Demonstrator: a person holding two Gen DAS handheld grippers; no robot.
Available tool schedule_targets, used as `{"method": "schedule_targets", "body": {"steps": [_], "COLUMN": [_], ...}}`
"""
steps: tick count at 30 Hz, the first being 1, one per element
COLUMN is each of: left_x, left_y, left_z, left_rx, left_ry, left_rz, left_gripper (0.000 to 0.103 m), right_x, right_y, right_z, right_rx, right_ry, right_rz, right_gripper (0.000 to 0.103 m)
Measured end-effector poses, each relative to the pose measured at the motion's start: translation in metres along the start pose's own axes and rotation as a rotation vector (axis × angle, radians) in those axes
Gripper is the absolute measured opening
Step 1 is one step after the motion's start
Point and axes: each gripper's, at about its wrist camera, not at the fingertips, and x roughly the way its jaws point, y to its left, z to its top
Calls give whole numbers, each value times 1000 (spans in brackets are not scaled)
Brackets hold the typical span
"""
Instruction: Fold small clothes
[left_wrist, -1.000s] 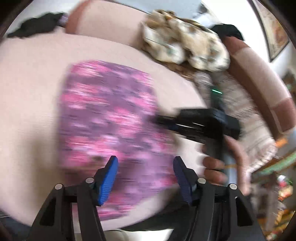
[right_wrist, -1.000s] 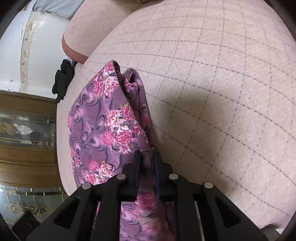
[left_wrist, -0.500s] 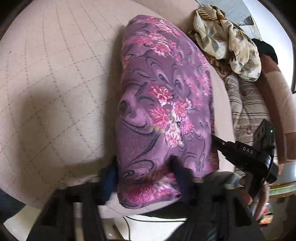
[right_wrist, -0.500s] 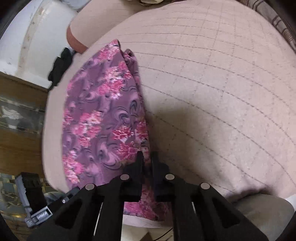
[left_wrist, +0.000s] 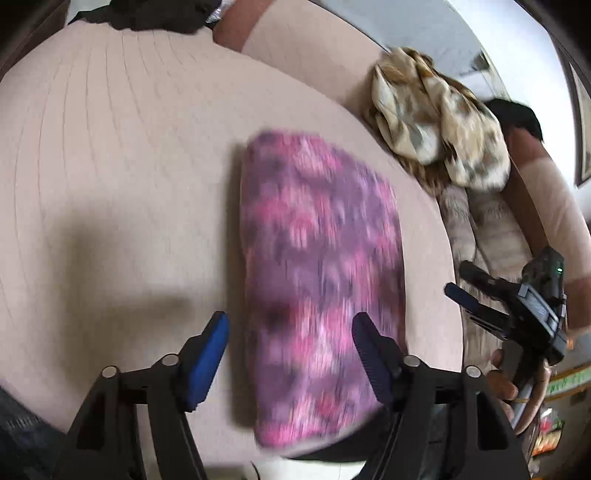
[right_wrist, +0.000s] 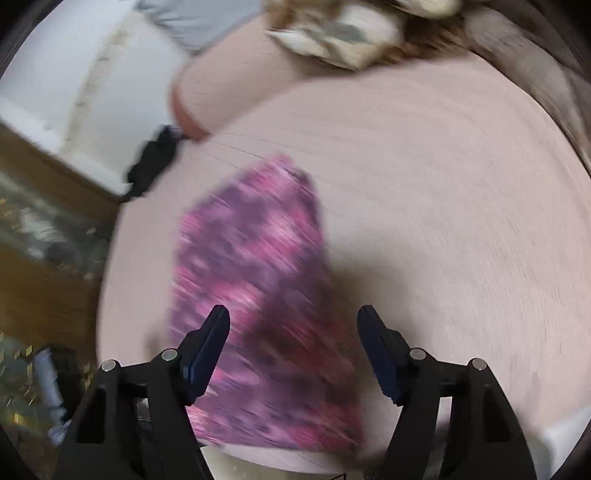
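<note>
Apparently unlabelled, folded purple floral garment (left_wrist: 321, 280) lies under both gaping, empty tools (left_wrist: 290, 350) (right_wrist: 293, 347).

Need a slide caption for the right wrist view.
Open right tool above the folded purple floral garment on the beige cushion; frame motion-blurred.

Beige cushion (left_wrist: 129, 177); folded floral garment (left_wrist: 321, 266) on it

Bare cushion (left_wrist: 110, 184) fills the frame's left; a clothes pile (left_wrist: 439, 118) crowds the upper right.
</note>
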Motion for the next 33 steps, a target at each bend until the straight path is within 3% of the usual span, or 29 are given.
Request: {"method": "schedule_targets", "body": {"steps": [4,7,9,11,13,15,16,17,18,19,21,26,28,30,33], "left_x": [29,59,79,96,110,124,128,129,127,124,107,82,103,123,99], "left_y": [4,19,29,33,38,43,44,43,40,35,26,5,6,25,45], "left_z": [58,89,102,110,118,124,126,127,129,132,142,190,201,195,171], "left_rx": [-74,-123,-144,-149,-170,-196,-210,-216,-202,-179,-158,-77,-18,-41,-49], "left_ry": [4,22,40,68,81,105,114,114,116,118,95,-16,17,87,49], "left_rz": [-7,-5,-10,-24,-87,-119,-127,-120,-111,-110,-174,-162,-65,72,2], "left_gripper": [77,77,77,77,77,74,65,61,46,37,34,34,40,43,56], "right_x": [26,64,98,126,142,153,154,154,155,153,148,136,146,164,167], "right_y": [0,-16,-32,-42,-45,-47,-46,-44,-41,-40,-35,-24,-23,-28,-35], "right_z": [73,102,108,104,102,103,105,106,106,106,108,127,133,129,121], "right_rx": [5,23,55,82,87,86,91,94,99,89,80,74,83,115,161], "right_ry": [56,62,81,157,198,191,185,187,201,196,180,63,60,117,154], "right_rz": [138,139,92,123,102,85,85,102,117,107,107,219,176,140,137], "right_gripper": [75,75,75,75,74,66,61,46,37,32,25,27,34,42,53]}}
